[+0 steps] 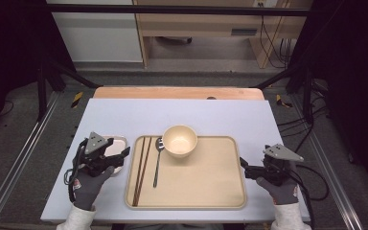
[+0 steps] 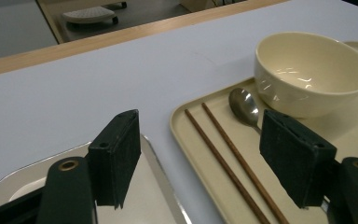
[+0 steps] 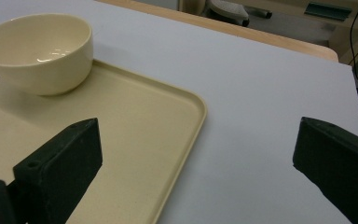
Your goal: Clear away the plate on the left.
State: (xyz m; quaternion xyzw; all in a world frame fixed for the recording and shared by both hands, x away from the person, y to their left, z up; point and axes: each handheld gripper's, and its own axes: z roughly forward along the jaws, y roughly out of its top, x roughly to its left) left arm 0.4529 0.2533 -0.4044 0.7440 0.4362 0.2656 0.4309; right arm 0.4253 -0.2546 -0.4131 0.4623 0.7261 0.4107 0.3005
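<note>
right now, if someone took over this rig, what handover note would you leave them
Left gripper: open, nothing between the jaws, hovering over the small metal dish just left of the tray.
Right gripper: open and empty, over the table at the tray's right edge.
On the tray: chopsticks along the left side, spoon beside them, bowl at the back, looking empty.
Done: bowl, spoon and chopsticks are laid on the tray.
Left: the small metal dish sits off the tray; probably it goes on next, likely with the left gripper.

Both tools, left (image 1: 123, 154) and right (image 1: 243, 165), gape empty.
</note>
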